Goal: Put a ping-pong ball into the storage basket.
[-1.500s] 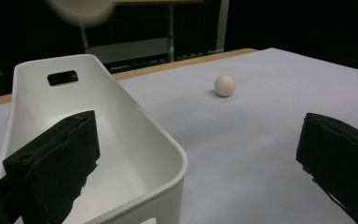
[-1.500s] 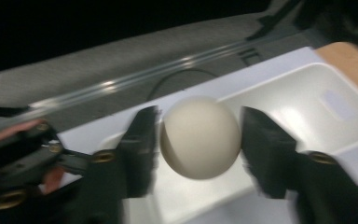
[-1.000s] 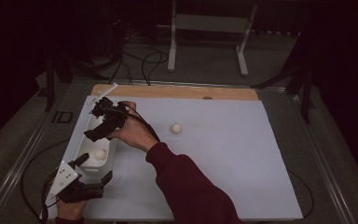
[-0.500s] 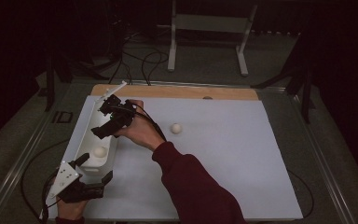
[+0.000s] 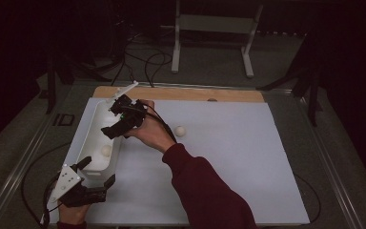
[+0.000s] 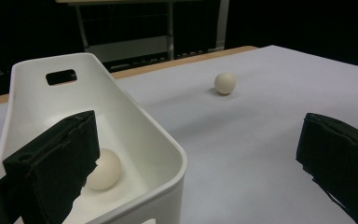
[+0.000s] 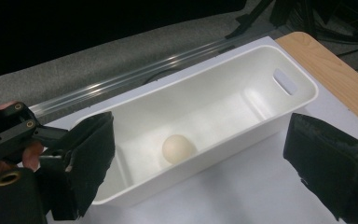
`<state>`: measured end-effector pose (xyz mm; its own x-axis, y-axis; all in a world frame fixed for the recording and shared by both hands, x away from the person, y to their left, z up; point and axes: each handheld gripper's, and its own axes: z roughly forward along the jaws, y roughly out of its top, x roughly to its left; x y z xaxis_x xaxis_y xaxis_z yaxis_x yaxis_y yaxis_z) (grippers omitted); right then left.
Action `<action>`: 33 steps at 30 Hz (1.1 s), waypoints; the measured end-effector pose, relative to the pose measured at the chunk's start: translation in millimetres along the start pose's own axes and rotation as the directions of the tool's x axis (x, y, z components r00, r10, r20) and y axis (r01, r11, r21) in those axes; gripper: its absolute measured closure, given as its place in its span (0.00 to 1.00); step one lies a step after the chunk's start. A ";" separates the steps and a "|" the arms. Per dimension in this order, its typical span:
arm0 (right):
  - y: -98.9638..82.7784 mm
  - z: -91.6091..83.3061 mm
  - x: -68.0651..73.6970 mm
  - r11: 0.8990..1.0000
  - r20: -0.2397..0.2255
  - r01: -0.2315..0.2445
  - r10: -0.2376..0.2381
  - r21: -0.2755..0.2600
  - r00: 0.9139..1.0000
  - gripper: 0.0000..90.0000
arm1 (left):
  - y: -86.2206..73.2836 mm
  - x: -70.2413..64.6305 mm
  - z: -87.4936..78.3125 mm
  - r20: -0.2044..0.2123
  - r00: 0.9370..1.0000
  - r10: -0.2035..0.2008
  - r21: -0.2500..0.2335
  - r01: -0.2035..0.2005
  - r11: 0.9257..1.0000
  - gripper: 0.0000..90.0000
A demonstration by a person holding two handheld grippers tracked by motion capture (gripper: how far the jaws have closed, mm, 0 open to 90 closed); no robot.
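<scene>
Currently, ball in bin (image 7: 179, 148): I see it lying on the floor of the white bin (image 5: 91, 125), toward my near end.
Second ball (image 5: 180, 131): loose on the white sheet (image 5: 228, 157), well apart from the bin.
Right gripper (image 5: 119, 125): hovers over the bin's right wall, jaws spread, empty.
Left gripper (image 5: 95, 174): jaws spread astride the bin's near corner, one inside.

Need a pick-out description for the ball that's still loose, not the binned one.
On the white sheet covering the table, look right of the long white bin at the left edge. The loose ball sits alone on bare sheet beyond the right gripper; its twin ball lies inside the bin.
</scene>
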<state>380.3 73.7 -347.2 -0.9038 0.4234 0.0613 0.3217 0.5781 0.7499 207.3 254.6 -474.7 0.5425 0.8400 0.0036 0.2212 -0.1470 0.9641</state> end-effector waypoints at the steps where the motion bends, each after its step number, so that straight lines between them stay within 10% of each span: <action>1: -0.7 -1.0 -0.1 1.000 0.003 -0.003 0.003 -0.001 1.000 0.09 | 0.0 -0.1 0.1 0.001 1.000 0.001 0.000 -0.001 1.000 0.00; 33: -19.1 -28.1 -22.1 1.000 0.058 -0.028 0.028 -0.011 0.998 0.09 | 0.0 -0.5 -0.1 0.001 1.000 0.001 -0.001 -0.001 1.000 0.00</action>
<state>386.2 33.6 -344.4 -0.8764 0.4796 0.0437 0.3433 0.5586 0.7550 206.9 254.2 -474.7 0.5434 0.8394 0.0046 0.2197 -0.1475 0.9644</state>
